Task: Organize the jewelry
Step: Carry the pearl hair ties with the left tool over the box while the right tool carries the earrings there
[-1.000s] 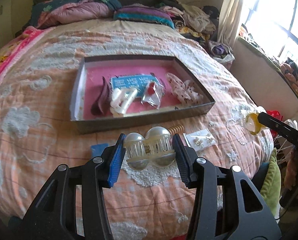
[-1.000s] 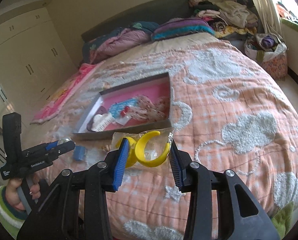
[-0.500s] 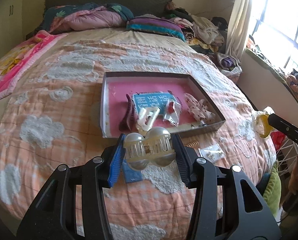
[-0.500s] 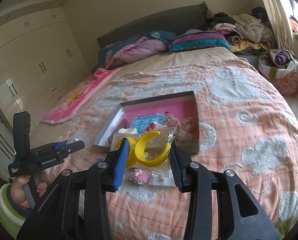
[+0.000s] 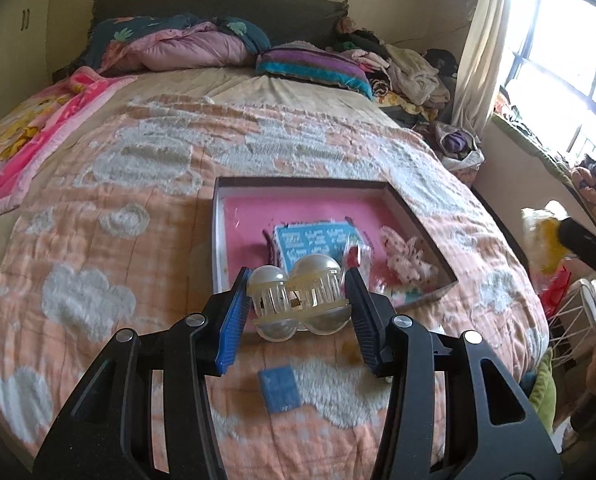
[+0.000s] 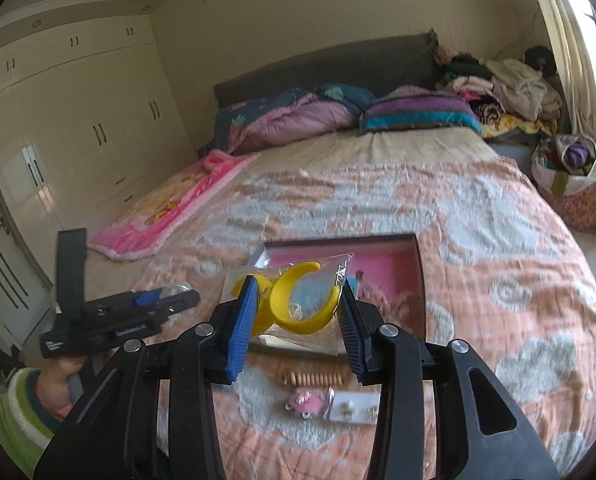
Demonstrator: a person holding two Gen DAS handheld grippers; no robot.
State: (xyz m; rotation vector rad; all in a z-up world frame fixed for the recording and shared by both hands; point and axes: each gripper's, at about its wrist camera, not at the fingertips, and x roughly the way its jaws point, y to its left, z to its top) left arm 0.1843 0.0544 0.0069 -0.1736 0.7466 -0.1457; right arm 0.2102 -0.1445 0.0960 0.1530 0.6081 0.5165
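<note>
My left gripper (image 5: 296,304) is shut on a clear pearl-domed hair claw clip (image 5: 298,298), held above the bed in front of the pink-lined tray (image 5: 322,186). The tray holds a blue earring card (image 5: 312,240), a small bag with a red item (image 5: 354,254) and a lacy piece (image 5: 406,254). My right gripper (image 6: 296,312) is shut on a clear bag of yellow hoop earrings (image 6: 298,300), held above the tray's near edge (image 6: 420,280). The left gripper also shows at the left of the right wrist view (image 6: 170,298).
On the quilt near the tray lie a blue square card (image 5: 279,390), a gold spiral clip (image 6: 312,378), a pink item (image 6: 304,402) and a card of stud earrings (image 6: 354,410). Pillows and a clothes pile sit at the headboard. A bag (image 6: 570,184) stands beside the bed.
Both grippers have risen and drawn back from the bed with their items held, so the tray and quilt look smaller and farther away.
</note>
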